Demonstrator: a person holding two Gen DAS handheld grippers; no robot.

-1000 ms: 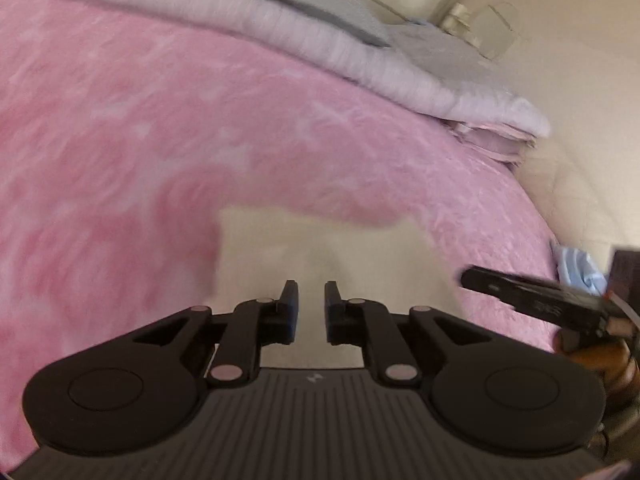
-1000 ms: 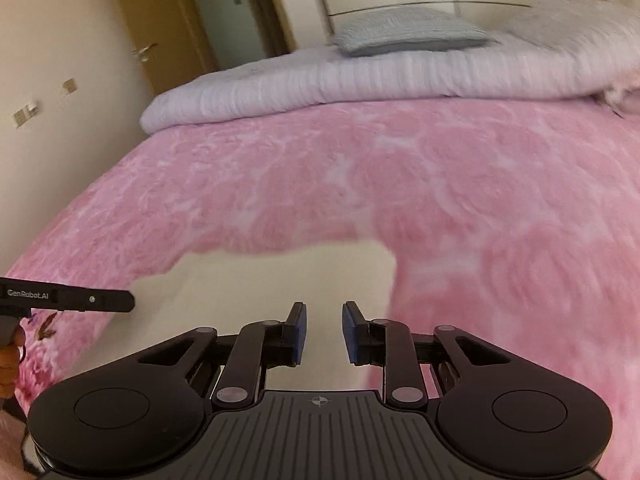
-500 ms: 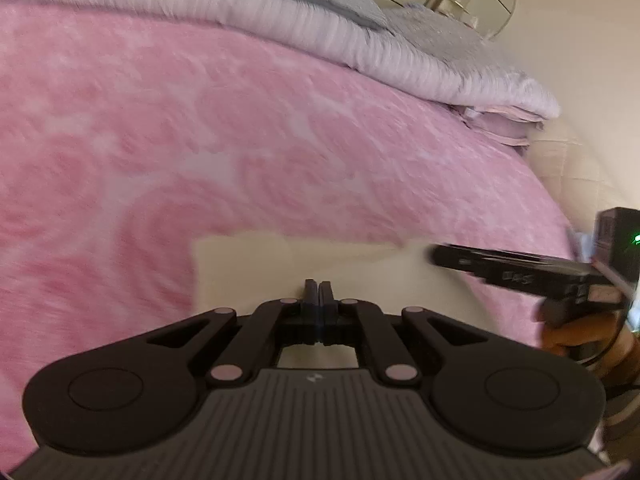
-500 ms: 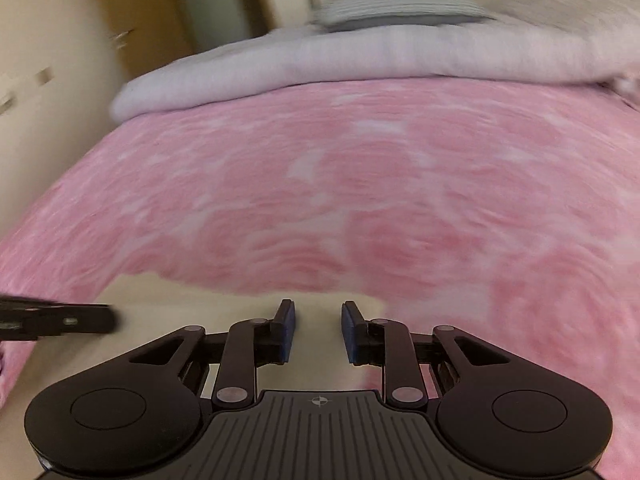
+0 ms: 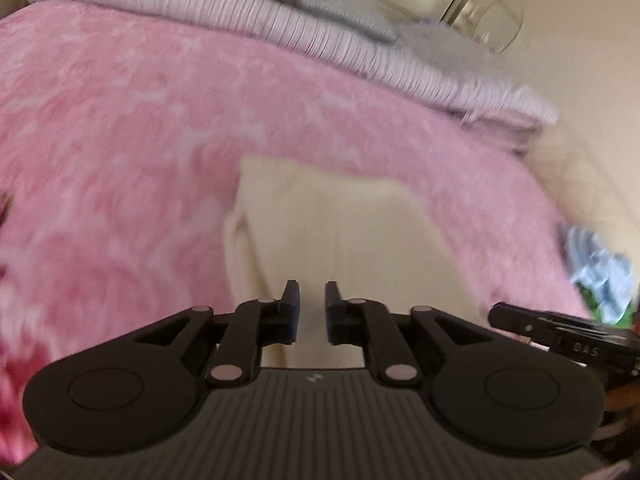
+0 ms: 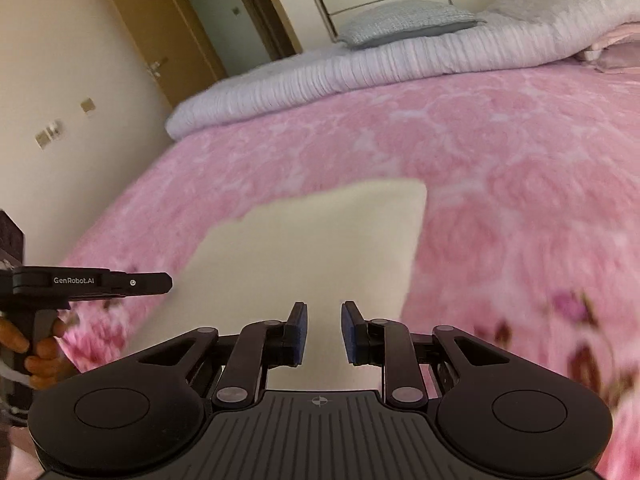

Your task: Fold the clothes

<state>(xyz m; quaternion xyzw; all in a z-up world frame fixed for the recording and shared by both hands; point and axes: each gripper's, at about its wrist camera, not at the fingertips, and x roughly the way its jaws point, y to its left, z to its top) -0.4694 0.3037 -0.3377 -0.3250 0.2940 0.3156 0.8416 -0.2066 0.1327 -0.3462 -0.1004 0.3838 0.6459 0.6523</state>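
A wide bed covered by a fluffy pink blanket with a pale rose pattern [image 6: 460, 160] fills both views. At the head of the bed, far from the garment, lies a rolled ribbed white-lilac duvet [image 6: 360, 68], and a grey textured pillow [image 6: 404, 22] rests on top of it. A tan wooden door [image 6: 160, 28] stands in the wall beyond the duvet's end.

The cream-coloured folded garment of soft cloth [image 5: 340, 232] lies flat on the pink blanket near the bed's foot edge, a roughly rectangular shape with a layered fold showing along its left side in the left wrist view; motion blur hides finer detail. In the right wrist view the same garment [image 6: 312, 248] lies directly ahead of the camera.

The left gripper [image 5: 312, 310] hovers over the near part of the garment; its jaws are opening, a narrow gap between the blue pads, with nothing between them. From the right wrist view it [image 6: 160, 282] reaches in from the garment's left, a hand [image 6: 36, 344] around its grip.

The right gripper [image 6: 323, 332] is over the garment's near edge, jaws narrowly apart and empty. It [image 5: 504, 314] appears at the garment's right in the left wrist view.

A small bundle of pale blue cloth [image 5: 600, 276] lies beyond the bed's edge, right of the garment.
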